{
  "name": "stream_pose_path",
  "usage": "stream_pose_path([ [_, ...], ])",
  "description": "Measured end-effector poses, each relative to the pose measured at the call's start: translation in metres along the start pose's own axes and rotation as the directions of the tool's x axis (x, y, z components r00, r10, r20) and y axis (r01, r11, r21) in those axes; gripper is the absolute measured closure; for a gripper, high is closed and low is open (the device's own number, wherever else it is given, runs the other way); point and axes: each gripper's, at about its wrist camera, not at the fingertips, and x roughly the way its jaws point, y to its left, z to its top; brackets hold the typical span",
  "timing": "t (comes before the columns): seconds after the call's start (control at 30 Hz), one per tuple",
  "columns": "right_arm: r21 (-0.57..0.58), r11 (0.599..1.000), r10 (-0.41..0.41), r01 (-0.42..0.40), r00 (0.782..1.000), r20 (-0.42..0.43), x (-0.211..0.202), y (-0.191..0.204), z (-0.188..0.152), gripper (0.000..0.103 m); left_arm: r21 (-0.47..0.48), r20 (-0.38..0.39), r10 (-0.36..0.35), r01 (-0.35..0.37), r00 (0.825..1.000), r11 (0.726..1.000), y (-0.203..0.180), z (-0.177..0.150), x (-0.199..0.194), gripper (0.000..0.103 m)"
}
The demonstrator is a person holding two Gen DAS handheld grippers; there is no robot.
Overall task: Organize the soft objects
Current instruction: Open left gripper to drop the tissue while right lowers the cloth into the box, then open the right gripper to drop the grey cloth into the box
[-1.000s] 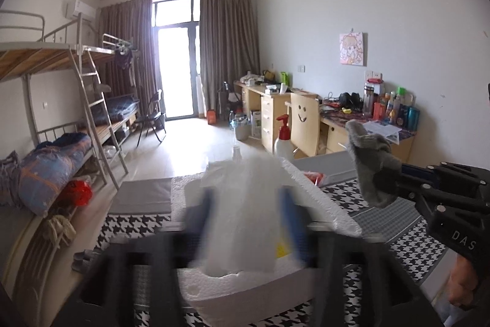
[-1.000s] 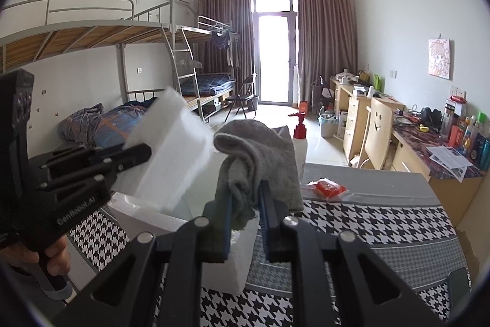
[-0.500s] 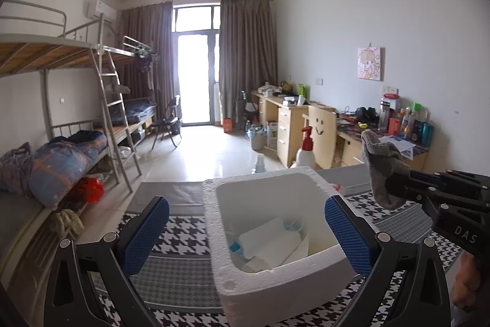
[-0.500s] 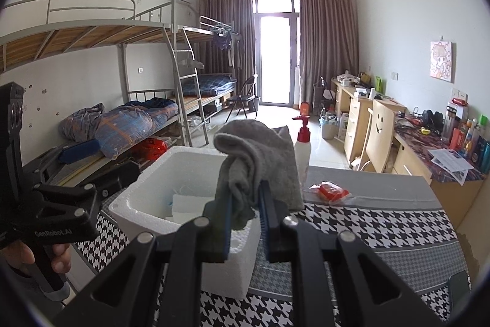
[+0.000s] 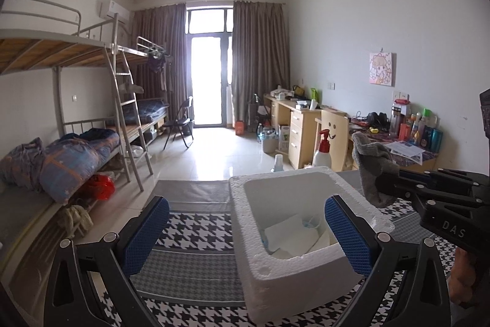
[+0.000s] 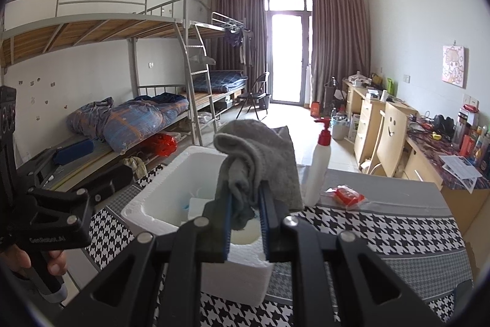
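A white foam box (image 5: 284, 268) stands on the houndstooth table; it also shows in the right wrist view (image 6: 171, 192). Inside lie white soft packs (image 5: 291, 235). My left gripper (image 5: 245, 235) is open and empty, its blue pads (image 5: 147, 232) spread wide in front of the box. My right gripper (image 6: 245, 210) is shut on a grey sock (image 6: 257, 161) and holds it above the box's right rim. The sock also shows in the left wrist view (image 5: 372, 167).
A white pump bottle with a red top (image 6: 318, 170) and a red packet (image 6: 346, 195) sit on the table beyond the box. The houndstooth cloth (image 6: 382, 232) covers the table. Bunk beds stand left, desks right.
My left gripper has opened and let go of the white pack, which now lies in the box, then drawn back to the left. The right gripper still holds the sock.
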Motion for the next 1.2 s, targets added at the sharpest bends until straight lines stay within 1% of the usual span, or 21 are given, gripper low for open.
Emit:
stream_pose_path([
  [0.3,-0.008,0.999,0.040,-0.040,0.999,-0.022,0.011,0.010,0.001,0.084,-0.016,0.003,0.010,-0.010,1.000,1.000,0.014,-0.005,-0.007,0.001],
  [0.73,0.000,0.998,0.068,-0.068,0.994,-0.081,0.033,0.015,0.001,0.082,-0.018,-0.006,0.014,-0.014,1.000,1.000,0.017,-0.011,-0.009,0.001],
  [0.8,-0.008,0.997,0.069,-0.070,0.994,-0.087,0.034,0.018,0.000,0.074,-0.021,-0.007,0.014,-0.014,1.000,1.000,0.017,-0.012,-0.009,0.001],
  [0.87,-0.015,0.998,0.065,-0.066,0.994,-0.085,0.034,0.019,-0.001,0.044,-0.023,-0.007,0.016,-0.016,1.000,1.000,0.017,-0.012,-0.010,0.001],
  [0.93,-0.020,0.997,0.068,-0.069,0.995,-0.067,0.031,0.021,-0.002,0.033,-0.024,-0.005,0.020,-0.020,1.000,1.000,0.018,-0.013,-0.011,0.001],
  [1.2,-0.013,0.998,0.057,-0.058,0.997,-0.057,0.025,0.019,-0.002,0.033,-0.021,-0.006,0.014,-0.014,1.000,1.000,0.020,-0.013,-0.009,0.001],
])
